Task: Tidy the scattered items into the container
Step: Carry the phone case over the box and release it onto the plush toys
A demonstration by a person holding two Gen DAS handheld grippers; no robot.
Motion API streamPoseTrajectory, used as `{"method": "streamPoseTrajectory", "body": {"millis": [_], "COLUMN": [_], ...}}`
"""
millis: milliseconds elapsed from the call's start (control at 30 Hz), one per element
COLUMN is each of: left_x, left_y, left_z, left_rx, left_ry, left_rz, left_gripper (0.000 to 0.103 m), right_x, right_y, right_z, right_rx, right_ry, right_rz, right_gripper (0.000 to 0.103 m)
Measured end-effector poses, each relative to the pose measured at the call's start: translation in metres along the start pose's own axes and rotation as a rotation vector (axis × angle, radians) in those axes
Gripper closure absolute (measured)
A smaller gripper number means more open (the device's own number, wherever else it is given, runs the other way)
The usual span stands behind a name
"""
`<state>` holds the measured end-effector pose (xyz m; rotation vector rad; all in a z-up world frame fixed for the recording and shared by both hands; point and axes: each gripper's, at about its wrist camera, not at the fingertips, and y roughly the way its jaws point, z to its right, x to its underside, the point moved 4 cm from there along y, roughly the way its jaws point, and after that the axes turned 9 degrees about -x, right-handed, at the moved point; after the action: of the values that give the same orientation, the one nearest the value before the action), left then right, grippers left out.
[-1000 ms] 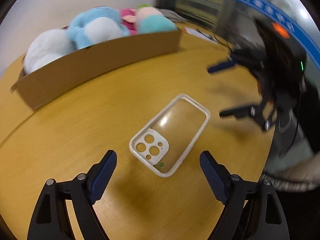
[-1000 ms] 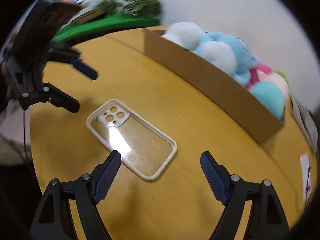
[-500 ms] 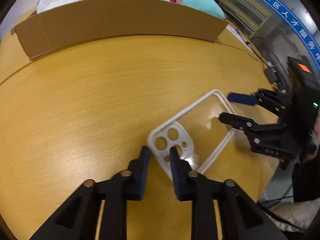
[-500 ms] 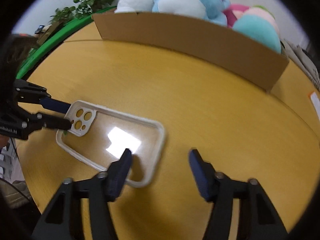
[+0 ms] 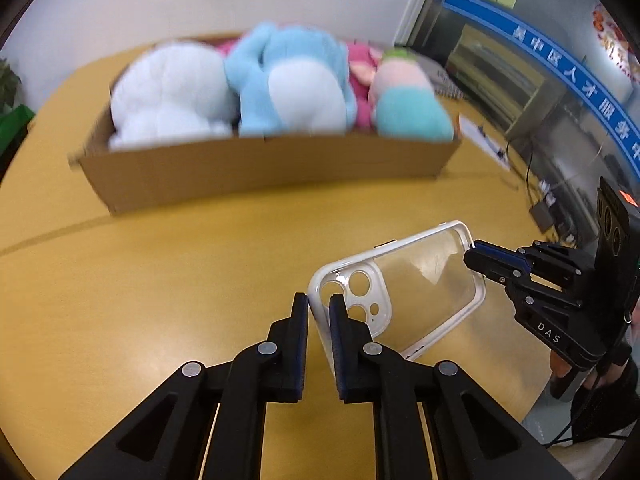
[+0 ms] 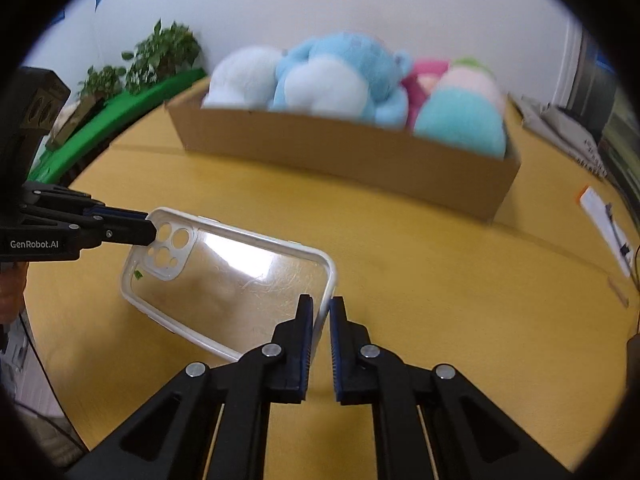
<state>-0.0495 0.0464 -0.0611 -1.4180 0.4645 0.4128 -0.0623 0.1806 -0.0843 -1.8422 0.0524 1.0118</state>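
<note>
We hold the clear phone case (image 5: 404,292) between both grippers, above the bench (image 5: 160,280): left gripper (image 5: 319,312) jaws pinch its camera end, right gripper (image 6: 319,316) jaws its far rim. Next, we'd judge, carry it level to the cardboard box (image 6: 344,152) of plush toys (image 6: 340,76).

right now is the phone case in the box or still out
Out. The phone case is over the table, in front of the cardboard box, pinched at opposite ends by the left hand-held gripper and right hand-held gripper.
</note>
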Motion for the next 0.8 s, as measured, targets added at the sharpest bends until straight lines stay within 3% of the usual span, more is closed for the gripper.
{"method": "streamPoseTrajectory", "body": {"millis": [233, 400, 500, 600, 800], "left_x": [-0.12, -0.218, -0.27, -0.301, -0.32], "left_y": [-0.034, -0.028, 0.004, 0.046, 0.129], "left_z": [-0.027, -0.055, -0.065, -0.069, -0.084], "left_rx": [-0.066, -0.073, -0.07, -0.074, -0.075], "left_ry": [0.049, 0.062, 0.058, 0.065, 0.022], "left_rz": [0.212, 0.299, 0.286, 0.228, 0.116], "left_gripper": [0.092, 0.092, 0.092, 0.093, 0.093], "right_x": [-0.125, -0.218, -0.263, -0.292, -0.298], "right_y": [-0.014, -0.003, 0.02, 0.054, 0.136], "right_z": [0.009, 0.038, 0.067, 0.101, 0.148], "right_rx": [0.074, 0.117, 0.131, 0.162, 0.2], "right_ry": [-0.086, -0.089, -0.059, -0.007, 0.102], "right_rz": [0.194, 0.284, 0.285, 0.251, 0.1], "right_gripper": [0.095, 0.095, 0.095, 0.096, 0.096]}}
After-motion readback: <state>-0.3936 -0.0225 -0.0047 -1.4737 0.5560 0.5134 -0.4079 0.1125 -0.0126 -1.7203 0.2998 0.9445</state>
